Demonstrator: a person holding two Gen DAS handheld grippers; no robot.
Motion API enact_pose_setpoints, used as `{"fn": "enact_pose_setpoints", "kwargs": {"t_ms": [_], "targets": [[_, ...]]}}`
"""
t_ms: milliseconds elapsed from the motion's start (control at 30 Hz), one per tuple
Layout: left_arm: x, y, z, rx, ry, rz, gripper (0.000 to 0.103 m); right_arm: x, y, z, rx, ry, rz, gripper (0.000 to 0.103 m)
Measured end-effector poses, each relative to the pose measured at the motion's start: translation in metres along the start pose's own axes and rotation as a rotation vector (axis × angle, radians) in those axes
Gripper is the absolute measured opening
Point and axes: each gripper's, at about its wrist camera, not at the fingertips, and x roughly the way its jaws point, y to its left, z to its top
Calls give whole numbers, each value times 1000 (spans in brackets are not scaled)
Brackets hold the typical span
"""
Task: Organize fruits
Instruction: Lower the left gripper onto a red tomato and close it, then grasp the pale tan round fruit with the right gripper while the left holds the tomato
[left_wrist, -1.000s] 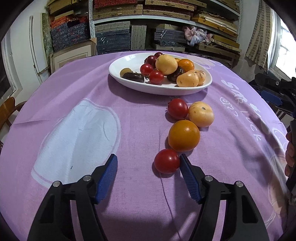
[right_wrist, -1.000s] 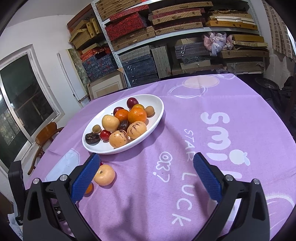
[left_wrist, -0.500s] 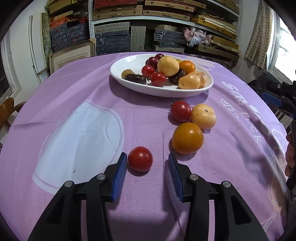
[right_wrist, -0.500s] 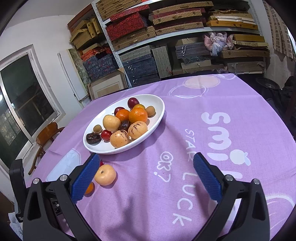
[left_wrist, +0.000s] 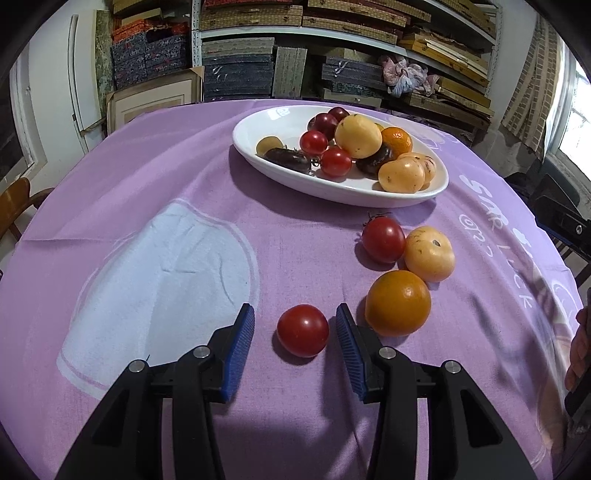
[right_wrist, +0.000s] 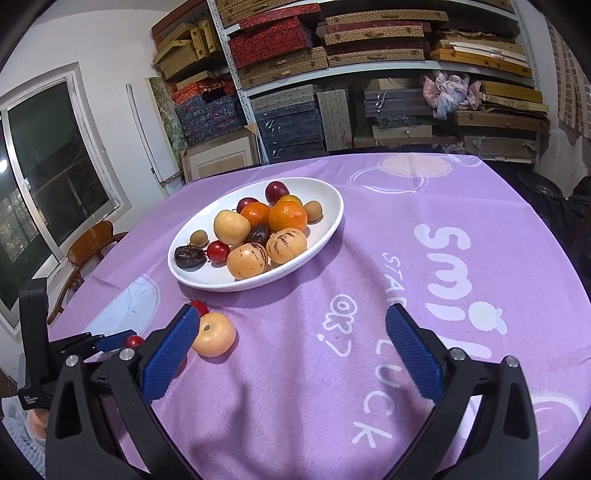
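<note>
A small red tomato (left_wrist: 303, 330) lies on the purple cloth between the blue pads of my left gripper (left_wrist: 295, 334). The jaws stand part open, with small gaps on both sides of it. An orange (left_wrist: 398, 302), a pale yellow fruit (left_wrist: 429, 254) and a second red tomato (left_wrist: 383, 239) lie just to its right. A white oval dish (left_wrist: 295, 177) with several fruits stands behind. My right gripper (right_wrist: 291, 356) is wide open and empty above the cloth, with the yellow fruit (right_wrist: 214, 335) beside its left pad and the dish (right_wrist: 325, 236) ahead.
Shelves of stacked boxes (right_wrist: 332, 92) stand behind the round table. A wooden chair (right_wrist: 88, 247) and a window (right_wrist: 44, 184) are at the left. A pale blue print (left_wrist: 162, 280) marks the cloth at the left. The table edge curves away on both sides.
My left gripper has shifted right to straddle the small red tomato and narrowed from wide open around it. My right gripper has barely moved.
</note>
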Motion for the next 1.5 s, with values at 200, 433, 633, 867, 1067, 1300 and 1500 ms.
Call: {"fn": "enact_pose_setpoints", "kwargs": {"t_ms": [200, 433, 633, 867, 1067, 1300, 1500], "targets": [[1, -3, 0, 20, 3, -22, 33, 2, 2, -1, -19, 9, 4, 99], [1, -5, 0, 25, -1, -38, 26, 8, 14, -6, -89, 31, -6, 99], [-5, 5, -1, 5, -23, 13, 26, 17, 39, -18, -221, 57, 7, 99], [-5, 9, -1, -2, -11, 4, 26, 36, 71, -28, -384, 82, -56, 96], [-4, 15, -2, -28, -3, -12, 26, 66, 81, -25, -429, 174, -83, 76], [-4, 13, -2, -26, -2, -17, 26, 94, 92, -21, -438, 225, -59, 66], [-4, 14, -2, -25, -2, -17, 26, 99, 89, -24, -397, 256, -7, 47]]}}
